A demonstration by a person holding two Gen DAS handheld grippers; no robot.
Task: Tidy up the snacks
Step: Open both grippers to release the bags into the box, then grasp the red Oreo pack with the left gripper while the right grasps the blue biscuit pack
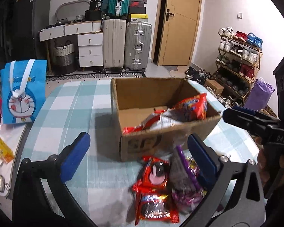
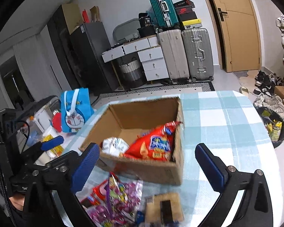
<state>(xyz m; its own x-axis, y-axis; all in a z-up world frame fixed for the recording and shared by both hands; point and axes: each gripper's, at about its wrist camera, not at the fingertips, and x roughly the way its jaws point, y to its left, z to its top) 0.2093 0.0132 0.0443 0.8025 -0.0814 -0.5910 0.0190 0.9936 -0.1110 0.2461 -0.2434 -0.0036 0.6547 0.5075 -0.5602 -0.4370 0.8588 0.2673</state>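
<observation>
Your cardboard box [image 2: 142, 132] sits on the checked tablecloth [image 2: 227, 123]; suitcases [image 2: 185, 53] and a door [image 2: 242, 28] stand behind. Left gripper [image 1: 138, 157] and right gripper [image 2: 147, 168]: jaws wide apart, holding nothing.

The print on the front wall of the brown cardboard box [image 1: 142, 143] is too blurred to read. Inside the box, a white crinkled packet [image 2: 114, 145] is partly hidden behind this wall. In front of the box, the red snack packets [image 1: 155, 194] are smeared, and the beige flat packet [image 2: 163, 210] is cut by the lower edge.
</observation>
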